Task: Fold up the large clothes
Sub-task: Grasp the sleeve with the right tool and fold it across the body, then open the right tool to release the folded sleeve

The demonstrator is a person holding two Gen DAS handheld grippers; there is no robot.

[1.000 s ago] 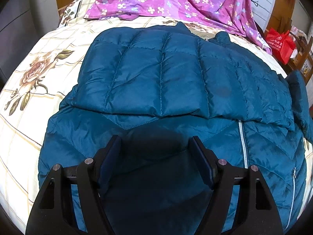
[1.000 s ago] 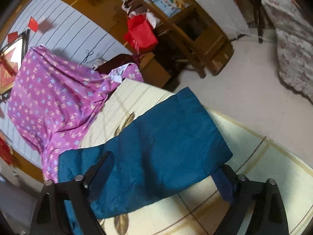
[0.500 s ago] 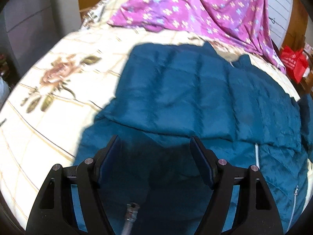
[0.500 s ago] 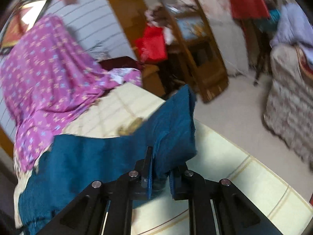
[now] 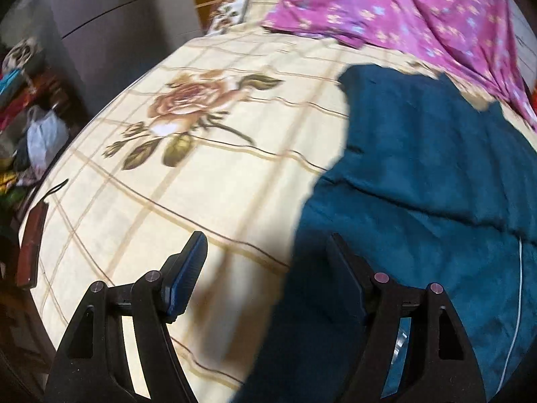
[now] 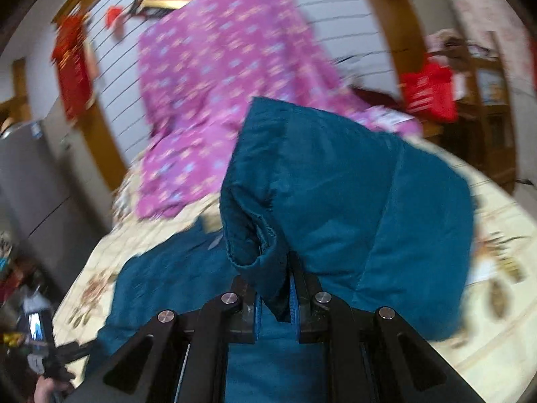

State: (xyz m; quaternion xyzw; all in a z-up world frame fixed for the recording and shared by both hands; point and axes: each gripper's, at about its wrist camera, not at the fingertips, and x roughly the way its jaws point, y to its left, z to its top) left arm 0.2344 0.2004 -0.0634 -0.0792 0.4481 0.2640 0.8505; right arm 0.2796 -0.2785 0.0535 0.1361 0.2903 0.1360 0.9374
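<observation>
With right fingers point(image 6: 273, 297) having just clamped onto the teal jacket's sleeve cuff point(image 6: 258, 255), now lifting it leftward over the jacket point(image 5: 419, 201) on the bed point(image 5: 201, 174) for folding, left fingers point(image 5: 268, 268) apart, empty.

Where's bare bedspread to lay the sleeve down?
Free: the cream bedspread around the rose print, left of the teal jacket and ahead of the open left gripper. Crowded: the purple floral cloth covers the far end; the jacket fills the right.
</observation>
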